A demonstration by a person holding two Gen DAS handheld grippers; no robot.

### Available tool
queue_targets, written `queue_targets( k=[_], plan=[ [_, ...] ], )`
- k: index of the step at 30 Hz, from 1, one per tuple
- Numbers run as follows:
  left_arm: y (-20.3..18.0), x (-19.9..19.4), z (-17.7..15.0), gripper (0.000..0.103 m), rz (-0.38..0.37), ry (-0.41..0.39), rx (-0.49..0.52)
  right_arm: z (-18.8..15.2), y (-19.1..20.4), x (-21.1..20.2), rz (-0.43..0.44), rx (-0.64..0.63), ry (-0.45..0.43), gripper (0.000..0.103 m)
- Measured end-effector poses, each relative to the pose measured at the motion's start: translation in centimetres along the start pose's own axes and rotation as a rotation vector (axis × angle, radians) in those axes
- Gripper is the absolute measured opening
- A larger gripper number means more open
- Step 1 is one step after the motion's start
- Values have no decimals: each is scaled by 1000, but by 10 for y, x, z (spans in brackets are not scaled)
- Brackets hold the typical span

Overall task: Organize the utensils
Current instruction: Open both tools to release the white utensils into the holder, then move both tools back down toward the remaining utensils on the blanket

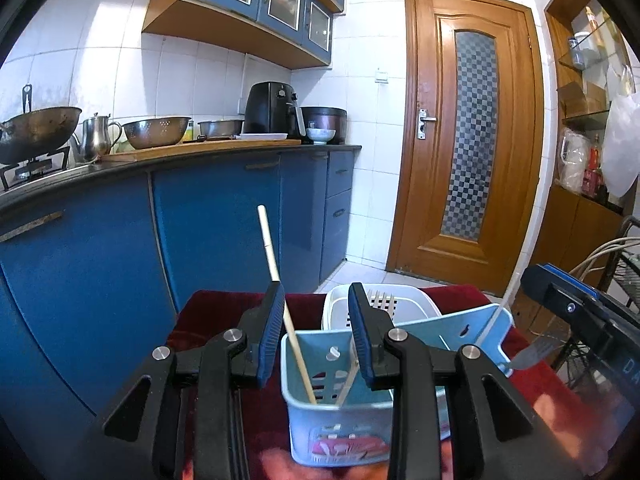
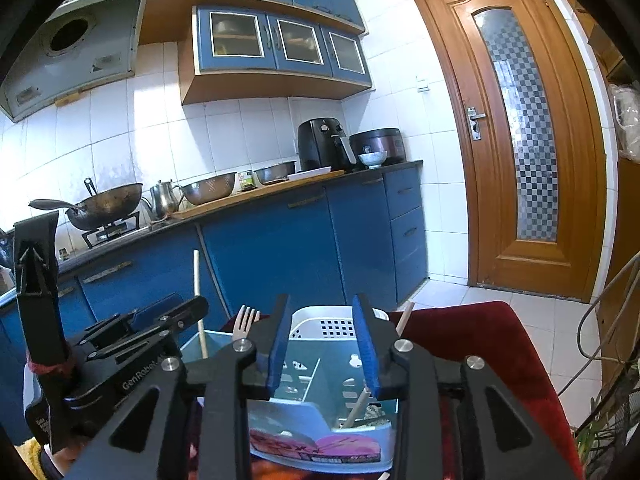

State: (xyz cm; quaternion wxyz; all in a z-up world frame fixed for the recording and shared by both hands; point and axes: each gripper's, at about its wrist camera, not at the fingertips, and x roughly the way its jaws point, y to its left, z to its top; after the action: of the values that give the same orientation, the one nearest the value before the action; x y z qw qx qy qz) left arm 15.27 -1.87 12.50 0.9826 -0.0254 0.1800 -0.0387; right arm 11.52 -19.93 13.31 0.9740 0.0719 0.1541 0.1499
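A light blue utensil holder (image 1: 332, 424) stands on a dark red cloth (image 1: 224, 308) right under my left gripper (image 1: 316, 300). The gripper is open. A pale chopstick (image 1: 276, 264) leans in the holder beside its left pad without being pinched, and a second chopstick (image 1: 347, 380) leans next to it. Behind are a white slotted basket (image 1: 408, 300) and pale fork tines (image 1: 378, 299). In the right wrist view my right gripper (image 2: 320, 312) is open and empty over the blue holder (image 2: 320, 364). A fork (image 2: 244, 322) and a white chopstick (image 2: 197, 296) stand to its left, near the left gripper (image 2: 168, 320).
Blue kitchen cabinets (image 1: 208, 224) carry a counter with a wok (image 1: 38, 130), a kettle (image 1: 96, 136), steel bowls (image 1: 156, 132) and an air fryer (image 1: 272, 108). A wooden door (image 1: 472, 132) is at the right. Cables (image 2: 600, 320) hang by the cloth's right edge. A metal fork (image 1: 532, 356) shows near the right gripper (image 1: 568, 300).
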Motion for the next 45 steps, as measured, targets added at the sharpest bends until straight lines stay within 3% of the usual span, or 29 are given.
queue_targets(
  k=[12,24,45],
  plan=[
    [16,-47,-2,34,-9,52,-36,3,15,-37,6,8,31,37],
    [20,-81,-29,34,-19,160,-31,-18,20,-69,-6,56,142,37],
    [24,-64,-112,34,-107,431,-100,-104,-6,-66,-68,171,427,37]
  ],
)
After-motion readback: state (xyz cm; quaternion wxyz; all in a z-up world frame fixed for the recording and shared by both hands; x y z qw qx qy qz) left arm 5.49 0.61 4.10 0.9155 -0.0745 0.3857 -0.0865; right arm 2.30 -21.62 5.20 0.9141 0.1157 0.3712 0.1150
